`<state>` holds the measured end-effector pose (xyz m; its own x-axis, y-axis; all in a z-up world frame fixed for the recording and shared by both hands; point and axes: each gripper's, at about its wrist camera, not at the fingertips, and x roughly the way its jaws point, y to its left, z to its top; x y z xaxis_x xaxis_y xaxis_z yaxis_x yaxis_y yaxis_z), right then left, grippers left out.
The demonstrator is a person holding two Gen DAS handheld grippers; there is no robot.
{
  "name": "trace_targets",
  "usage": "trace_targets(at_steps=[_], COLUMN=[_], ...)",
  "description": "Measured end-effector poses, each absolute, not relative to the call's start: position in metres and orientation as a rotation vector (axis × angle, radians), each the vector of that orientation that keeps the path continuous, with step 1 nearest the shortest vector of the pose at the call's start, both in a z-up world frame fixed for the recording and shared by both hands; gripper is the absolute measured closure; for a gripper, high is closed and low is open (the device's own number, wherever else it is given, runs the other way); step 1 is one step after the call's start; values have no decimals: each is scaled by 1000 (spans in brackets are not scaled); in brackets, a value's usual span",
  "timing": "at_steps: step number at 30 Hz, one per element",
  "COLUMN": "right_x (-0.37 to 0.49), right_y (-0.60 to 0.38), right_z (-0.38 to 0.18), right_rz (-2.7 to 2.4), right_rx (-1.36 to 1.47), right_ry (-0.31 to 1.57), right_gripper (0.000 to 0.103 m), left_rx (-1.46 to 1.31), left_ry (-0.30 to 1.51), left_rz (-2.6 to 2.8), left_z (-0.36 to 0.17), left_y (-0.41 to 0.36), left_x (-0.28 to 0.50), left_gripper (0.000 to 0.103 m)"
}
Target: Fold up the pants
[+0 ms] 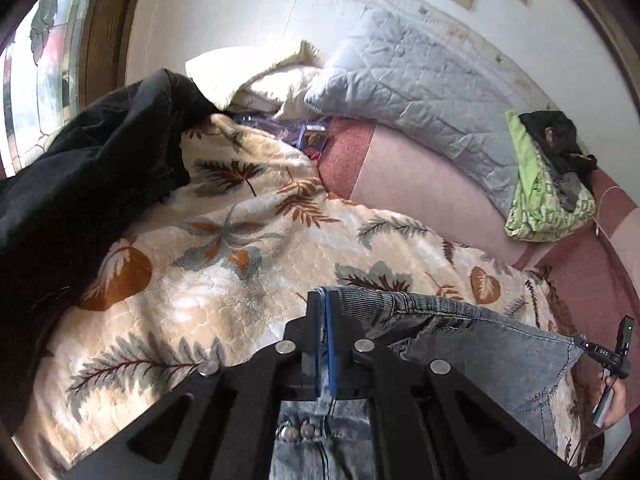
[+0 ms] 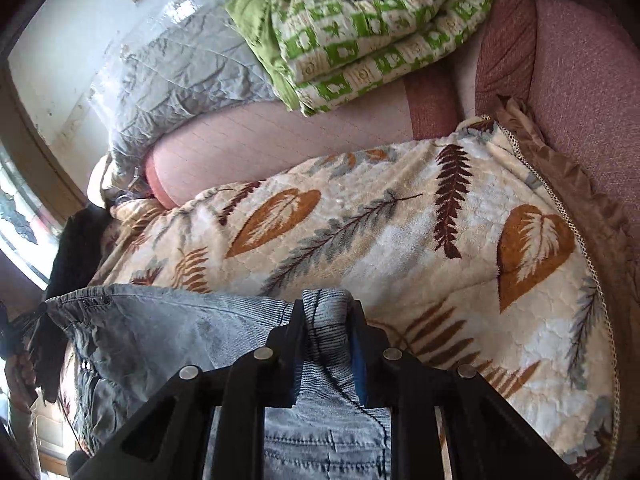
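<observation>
Denim up off the bed, both grippers pinching the waistband!

Grey-blue pants (image 1: 480, 344) hang stretched between the left gripper (image 1: 323, 308), clamped tight on the waistband edge near the button fly, and the right gripper (image 2: 326, 312), jaws narrowed onto a bunched fold of waistband. Below lies the leaf-print blanket (image 1: 248, 248) on the bed. This looks like the lift-and-straighten step; next comes laying them flat and bringing one side over the other, keeping both grips firm.
</observation>
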<state>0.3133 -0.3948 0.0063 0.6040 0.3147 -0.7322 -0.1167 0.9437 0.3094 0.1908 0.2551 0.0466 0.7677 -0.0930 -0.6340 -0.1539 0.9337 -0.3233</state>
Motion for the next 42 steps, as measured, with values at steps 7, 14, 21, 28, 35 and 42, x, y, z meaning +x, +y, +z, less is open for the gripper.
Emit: trace_targets(at_steps=[7,14,21,28,35,42], right_x=[203,223,272,318,341,334], right_y=[-404,-392,-398,-404,-401,-402], right_z=[-6,-42,-18,-30,-46,-39], right_rz=[388,318,295,267,257,250], right_rx=[254,276,260,238,239,253], right_ry=[908,991,957,976,996,971], right_gripper=[82,82,82,82,82,82], left_rx=[-336,-434,-637,-611,-566,-540], left_ry=[755,976,1113,1161,1203,1081], left_rz=[-40,-39,-82,45,51,36], left_z=[37,-20,-64,-95,-106,-72], left_y=[264,270,280,280,273,270], left_x=[88,168,304,355,377,348], left_gripper=[102,87,57,58,101,101])
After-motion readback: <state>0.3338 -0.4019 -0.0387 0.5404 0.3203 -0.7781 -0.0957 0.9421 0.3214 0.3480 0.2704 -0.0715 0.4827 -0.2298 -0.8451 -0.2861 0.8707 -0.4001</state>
